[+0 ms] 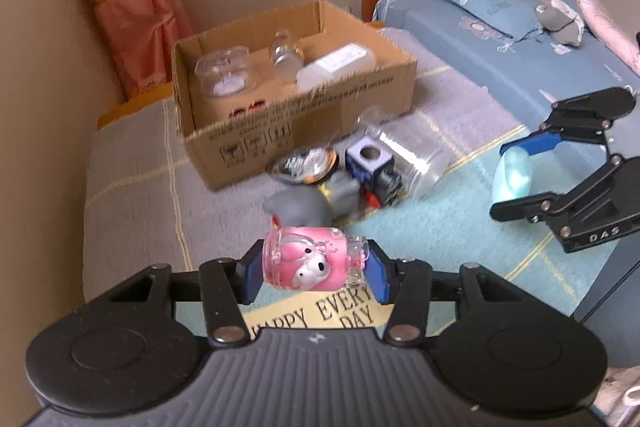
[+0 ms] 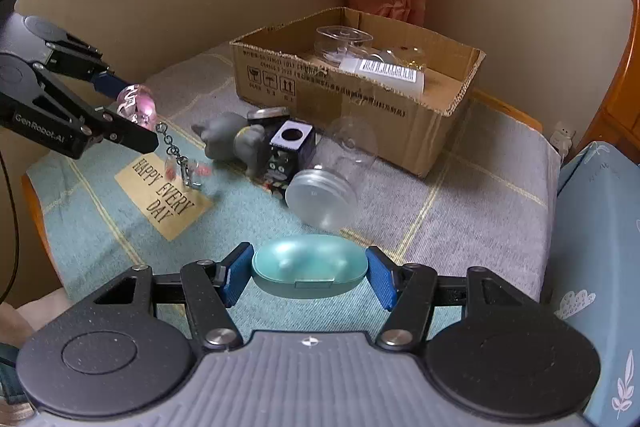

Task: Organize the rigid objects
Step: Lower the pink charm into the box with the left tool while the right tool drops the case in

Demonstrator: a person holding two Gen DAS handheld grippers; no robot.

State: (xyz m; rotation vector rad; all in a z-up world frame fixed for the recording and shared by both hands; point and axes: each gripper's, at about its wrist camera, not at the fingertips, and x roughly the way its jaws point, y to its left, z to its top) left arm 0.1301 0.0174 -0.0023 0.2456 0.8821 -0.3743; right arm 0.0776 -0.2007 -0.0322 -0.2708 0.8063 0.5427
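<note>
Risk I see: left gripper (image 1: 316,267) clamps the pink clear-plastic capsule charm (image 1: 314,262), its chain (image 2: 176,153) dangling — it may snag the brown cardboard box (image 1: 296,95) rim at 12 o'clock. Right gripper (image 2: 310,269) clamps the teal oval case (image 2: 310,265).

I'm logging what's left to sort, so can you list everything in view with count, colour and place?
cardboard box: one, brown, open, far end of the blanket
clear containers: several, transparent, inside the box
white bottle: one, lying in the box
clear jar: one, frosted lid, on its side before the box
grey figurine: one, beside the dark cube
dark cube: one, navy
round tin: one, near the box front
pink charm: one, with chain, held
teal case: one, held
left gripper: shut on charm
right gripper: shut on case
</note>
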